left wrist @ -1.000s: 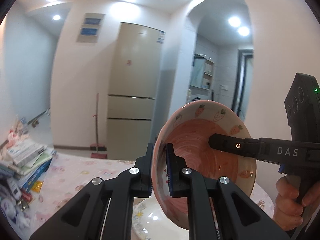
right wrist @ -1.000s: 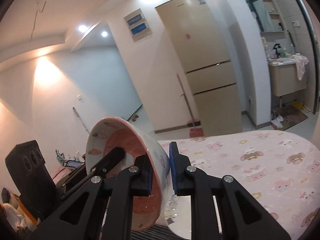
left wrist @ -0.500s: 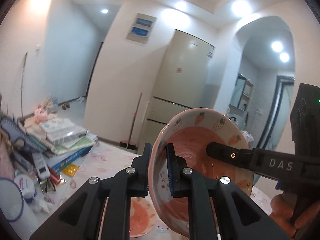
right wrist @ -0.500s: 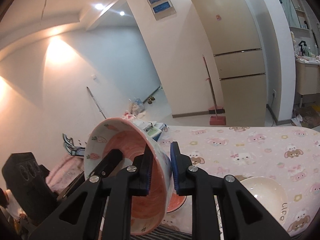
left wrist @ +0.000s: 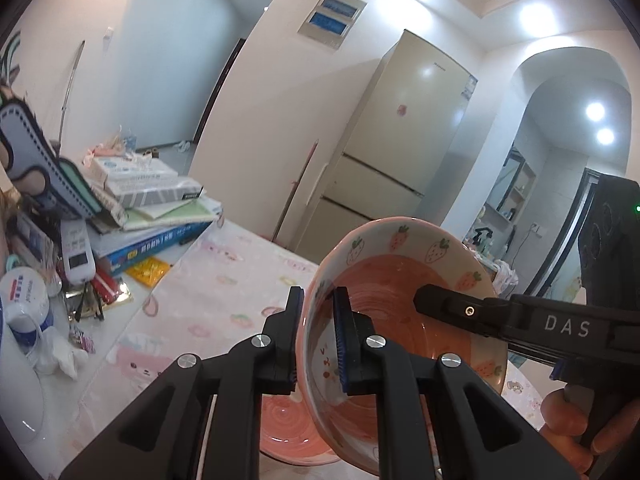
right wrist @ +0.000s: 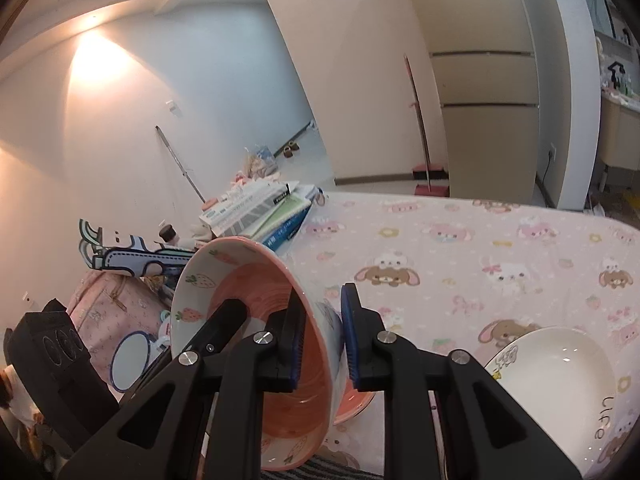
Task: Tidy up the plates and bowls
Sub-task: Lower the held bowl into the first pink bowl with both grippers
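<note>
A pink bowl with strawberry and carrot prints (left wrist: 404, 304) (right wrist: 256, 304) hangs tilted in the air above the table, held from both sides. My left gripper (left wrist: 318, 336) is shut on its near-left rim. My right gripper (right wrist: 322, 332) is shut on the opposite rim, and its black finger (left wrist: 444, 306) shows inside the bowl in the left wrist view. Below the bowl a pink plate (left wrist: 288, 436) lies on the table; its edge (right wrist: 358, 402) peeks out in the right wrist view. A white bowl with lettering (right wrist: 560, 376) sits at the right.
The table wears a pink cartoon-print cloth (right wrist: 460, 248). A pile of books and boxes (left wrist: 152, 208) with a remote and small clutter fills its left side. A white mug (left wrist: 24, 300) stands near the left edge. A beige fridge (left wrist: 400, 152) and a broom stand beyond.
Both grippers have come down with the bowl and swung left, so the table, the book pile and the pink plate have risen into view. The grips on the rim are unchanged.
</note>
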